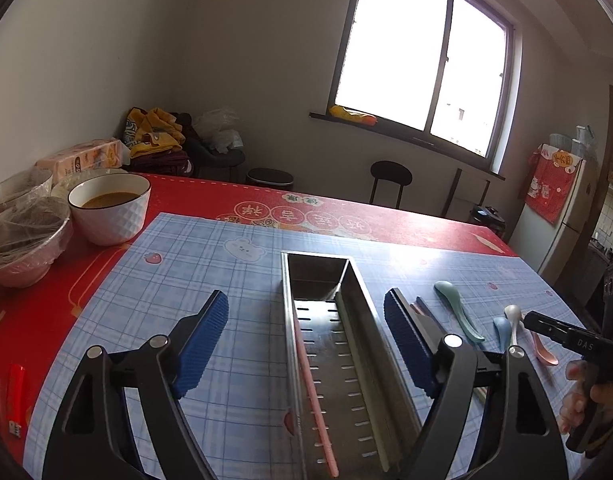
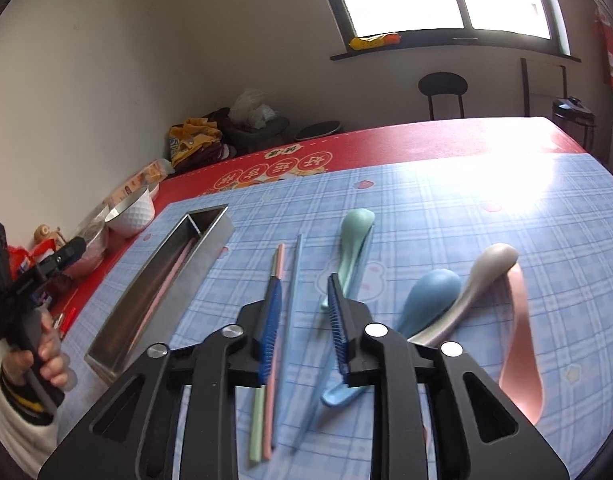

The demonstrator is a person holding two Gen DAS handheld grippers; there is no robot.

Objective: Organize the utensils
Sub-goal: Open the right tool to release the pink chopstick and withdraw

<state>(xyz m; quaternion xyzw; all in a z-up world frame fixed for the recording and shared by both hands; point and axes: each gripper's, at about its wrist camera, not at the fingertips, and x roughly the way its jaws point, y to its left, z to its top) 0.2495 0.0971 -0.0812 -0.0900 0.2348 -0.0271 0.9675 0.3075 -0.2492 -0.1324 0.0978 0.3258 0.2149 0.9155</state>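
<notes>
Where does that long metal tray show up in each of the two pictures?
Left wrist view: the metal tray runs up the centre of the picture, between the open left claw, with a pink chopstick inside it.
Right wrist view: the tray lies slantwise at left of centre, left of the right claw.
Shared landmark: the white bowl beyond the blue checked mat.

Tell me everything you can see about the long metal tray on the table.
The metal tray is a long, narrow trough of shiny steel, as it looks. A lengthwise divider splits it in two; the left compartment has a slotted floor. One pink chopstick lies there along the left wall. It rests flat on the blue checked mat, between the open left gripper fingers, which do not touch it.
</notes>
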